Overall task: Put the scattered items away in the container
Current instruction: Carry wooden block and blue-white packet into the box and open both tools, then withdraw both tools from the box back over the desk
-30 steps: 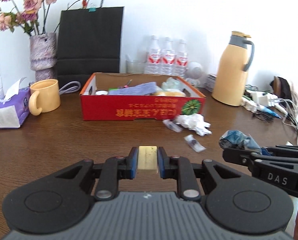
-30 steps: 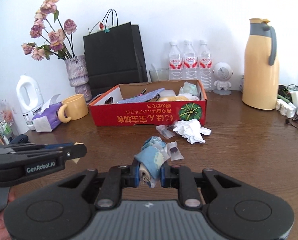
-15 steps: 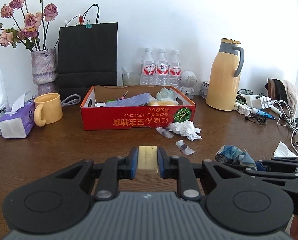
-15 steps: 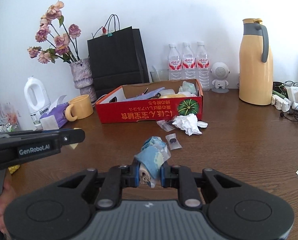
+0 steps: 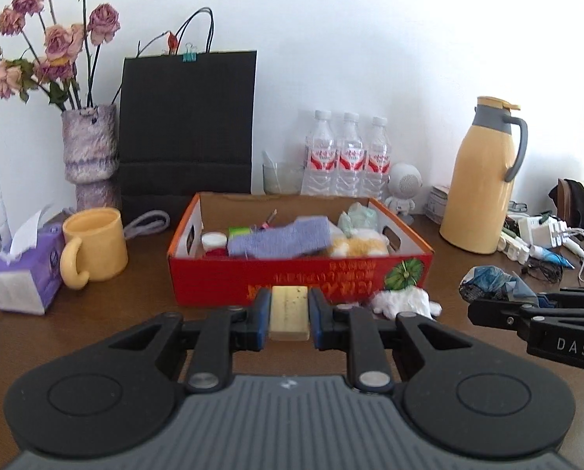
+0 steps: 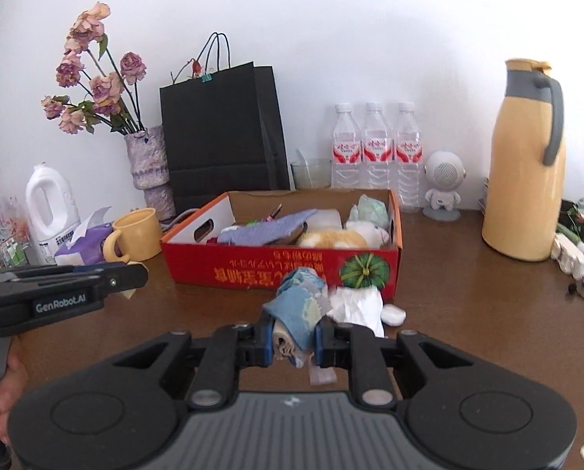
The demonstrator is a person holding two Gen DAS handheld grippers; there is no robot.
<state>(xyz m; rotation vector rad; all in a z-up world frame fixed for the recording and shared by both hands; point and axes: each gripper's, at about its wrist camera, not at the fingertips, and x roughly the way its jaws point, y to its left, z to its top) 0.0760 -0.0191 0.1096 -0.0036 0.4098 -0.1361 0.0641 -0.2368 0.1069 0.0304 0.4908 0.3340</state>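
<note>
You have closed on the red box (image 5: 300, 274), left gripper (image 5: 289, 313) clamping the yellow block (image 5: 288, 307), right gripper (image 6: 292, 337) the blue wrapper (image 6: 298, 305); crumpled tissue (image 6: 356, 305) remains on the desk.

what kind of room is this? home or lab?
Probably a lived-in home or office desk: dried roses in a vase, a thermos jug and a tangle of chargers and cables against the wall.

A pale yellow block (image 5: 289, 313) and a crumpled blue wrapper (image 6: 300, 305) are held aloft before the part-filled red cardboard box (image 5: 221, 280), crumpled white tissue (image 6: 356, 305) at its front.
</note>
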